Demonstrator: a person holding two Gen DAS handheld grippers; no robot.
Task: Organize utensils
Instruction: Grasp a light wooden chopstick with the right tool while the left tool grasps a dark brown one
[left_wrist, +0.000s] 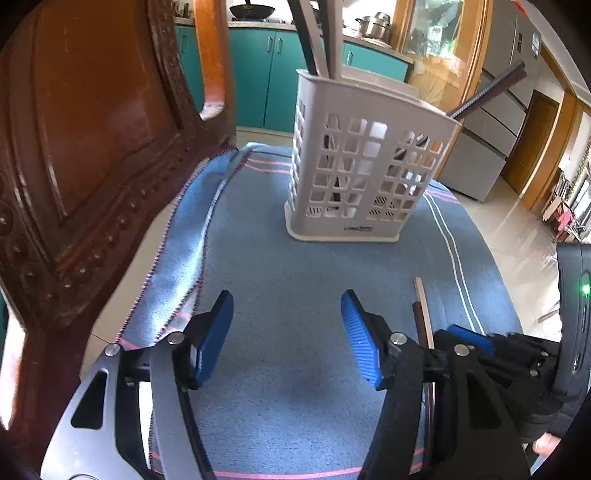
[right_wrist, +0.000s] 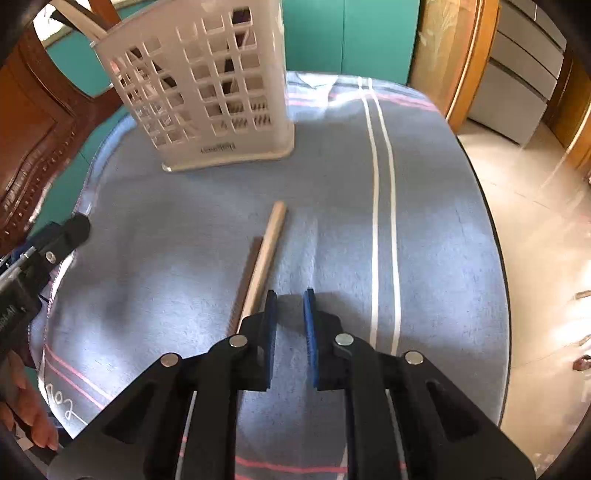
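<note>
A white slotted utensil basket (left_wrist: 362, 166) (right_wrist: 207, 88) stands at the far side of the blue cloth, with long dark and grey handles (left_wrist: 314, 40) sticking out of it. A light wooden stick (right_wrist: 267, 247) (left_wrist: 421, 295) lies on the cloth beside a dark one (right_wrist: 245, 280). My left gripper (left_wrist: 286, 295) is open over bare cloth, nothing between its fingers. My right gripper (right_wrist: 290, 293) is shut to a narrow gap with nothing in it. It sits just right of the sticks, whose near ends run under its left finger (right_wrist: 269, 332).
The blue striped cloth (right_wrist: 424, 221) covers a table whose edge drops to a tiled floor on the right. A carved wooden chair back (left_wrist: 92, 147) rises close on the left. Teal cabinets (left_wrist: 258, 74) and a fridge stand behind. A hand (right_wrist: 33, 424) holds the left gripper.
</note>
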